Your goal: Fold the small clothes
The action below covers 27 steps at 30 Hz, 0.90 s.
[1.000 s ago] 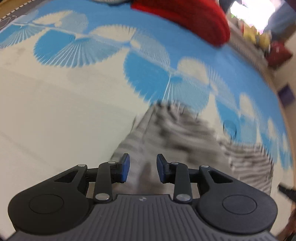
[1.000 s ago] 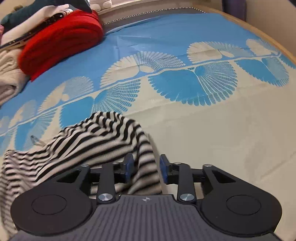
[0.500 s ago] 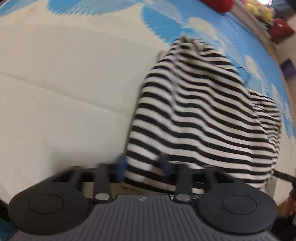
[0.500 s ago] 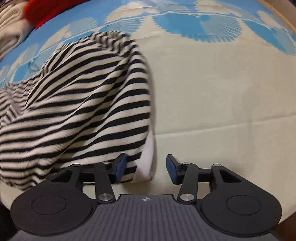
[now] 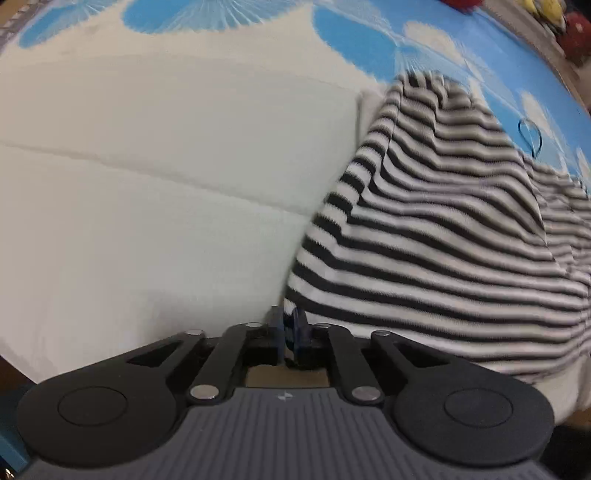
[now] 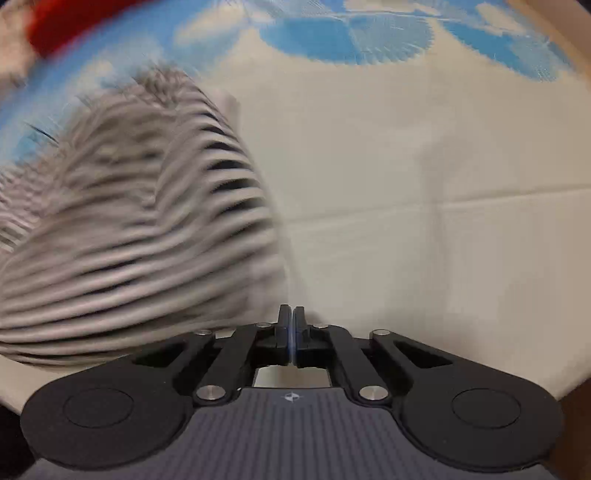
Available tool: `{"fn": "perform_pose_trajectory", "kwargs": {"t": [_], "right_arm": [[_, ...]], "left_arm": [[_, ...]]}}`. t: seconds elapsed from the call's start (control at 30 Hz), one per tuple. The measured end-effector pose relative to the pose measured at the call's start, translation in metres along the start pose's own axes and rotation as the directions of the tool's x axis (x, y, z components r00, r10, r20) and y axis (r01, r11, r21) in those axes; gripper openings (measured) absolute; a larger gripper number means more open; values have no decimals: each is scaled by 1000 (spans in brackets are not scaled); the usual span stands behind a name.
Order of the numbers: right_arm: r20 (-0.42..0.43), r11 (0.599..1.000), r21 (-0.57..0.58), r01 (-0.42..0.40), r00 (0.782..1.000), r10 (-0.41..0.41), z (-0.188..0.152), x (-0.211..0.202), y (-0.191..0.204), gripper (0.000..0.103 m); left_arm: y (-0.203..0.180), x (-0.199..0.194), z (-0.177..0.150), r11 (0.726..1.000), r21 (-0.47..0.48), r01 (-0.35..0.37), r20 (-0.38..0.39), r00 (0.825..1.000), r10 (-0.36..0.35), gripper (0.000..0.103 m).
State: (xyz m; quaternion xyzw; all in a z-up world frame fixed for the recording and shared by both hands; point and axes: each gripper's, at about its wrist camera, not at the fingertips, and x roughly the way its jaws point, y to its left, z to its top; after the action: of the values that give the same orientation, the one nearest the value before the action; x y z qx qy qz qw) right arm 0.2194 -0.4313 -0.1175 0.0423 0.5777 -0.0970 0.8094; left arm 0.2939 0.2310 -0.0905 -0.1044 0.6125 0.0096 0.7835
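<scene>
A black-and-white striped garment lies bunched on the cream and blue cloth. My left gripper is shut on the garment's near left corner. In the right wrist view the same garment is motion-blurred at the left. My right gripper is shut at the garment's near right edge; the blur hides whether cloth sits between its pads.
The cream and blue fan-patterned cloth covers the surface, with fold creases across it. A red folded item lies at the far left. The surface's near edge is just under both grippers.
Both grippers went from open to shut at the garment's near edge. The garment now appears closer and is moving in the right wrist view.
</scene>
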Motion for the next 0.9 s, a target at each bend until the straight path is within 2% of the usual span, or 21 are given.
{"fn": "perform_pose_trajectory", "kwargs": {"t": [0.03, 0.07, 0.13, 0.17, 0.2, 0.23, 0.27, 0.3, 0.37, 0.4, 0.47, 0.5, 0.57, 0.63, 0.7, 0.73, 0.8, 0.87, 0.9], "right_arm": [[24, 1000, 19, -9, 1000, 9, 1, -4, -3, 0], [73, 996, 51, -69, 995, 65, 4, -12, -7, 0], [182, 986, 66, -154, 973, 139, 8, -30, -11, 0], [217, 983, 60, -175, 963, 158, 8, -36, -10, 0], [223, 978, 56, -201, 957, 184, 9, -38, -10, 7], [207, 972, 57, -228, 955, 212, 10, -36, -7, 14], [177, 968, 56, -245, 956, 232, 11, -30, -3, 25], [150, 968, 47, -245, 960, 236, 11, -24, 0, 28], [95, 969, 4, -249, 964, 247, 12, -14, 13, 28], [68, 971, -24, -237, 969, 238, 11, -10, 20, 28], [-1, 987, -91, -130, 991, 131, 7, 4, 32, 29], [-24, 992, -107, -66, 998, 64, 5, 9, 34, 31], [9, 996, -55, -69, 998, 70, 11, 4, 28, 36], [123, 996, -5, -85, 989, 85, 19, -12, 22, 36], [238, 994, 28, -104, 967, 94, 26, -28, 18, 36], [266, 993, 40, -110, 959, 96, 29, -32, 18, 36], [293, 990, 61, -127, 950, 104, 33, -36, 20, 37], [296, 985, 54, -162, 945, 139, 37, -36, 28, 37], [298, 984, 41, -171, 943, 151, 37, -35, 31, 37]], "left_arm": [[1, -8, 2, 1000, -19, 15, 42, 999, -14, 9], [2, -18, 4, 998, -31, 49, 96, 994, -46, 9], [0, -32, 5, 991, -31, 127, 168, 978, -120, 12], [-5, -36, 6, 987, -21, 157, 180, 972, -151, 12], [-10, -37, 6, 984, -1, 180, 179, 968, -177, 15], [-16, -33, 6, 981, 24, 193, 162, 968, -194, 17], [-22, -28, 5, 980, 43, 194, 134, 971, -198, 25], [-28, -20, 4, 982, 60, 177, 88, 979, -182, 30], [-34, 1, 1, 993, 71, 94, -22, 995, -93, 30], [-36, 10, -1, 996, 70, 55, -61, 997, -51, 31], [-34, 13, 2, 998, 50, 44, -69, 997, -41, 34], [-33, 10, 5, 998, 32, 45, -50, 998, -43, 34], [-28, -4, 12, 998, -14, 61, 29, 998, -60, 34], [-28, -21, 18, 994, -41, 99, 135, 986, -93, 34], [-34, -32, 24, 990, -47, 134, 213, 970, -121, 35], [-40, -34, 26, 987, -42, 156, 240, 960, -142, 37], [-54, -33, 38, 981, -7, 195, 243, 952, -187, 50], [-68, -26, 58, 985, 39, 169, 244, 954, -173, 57], [-76, -21, 67, 988, 47, 149, 257, 954, -156, 64]]}}
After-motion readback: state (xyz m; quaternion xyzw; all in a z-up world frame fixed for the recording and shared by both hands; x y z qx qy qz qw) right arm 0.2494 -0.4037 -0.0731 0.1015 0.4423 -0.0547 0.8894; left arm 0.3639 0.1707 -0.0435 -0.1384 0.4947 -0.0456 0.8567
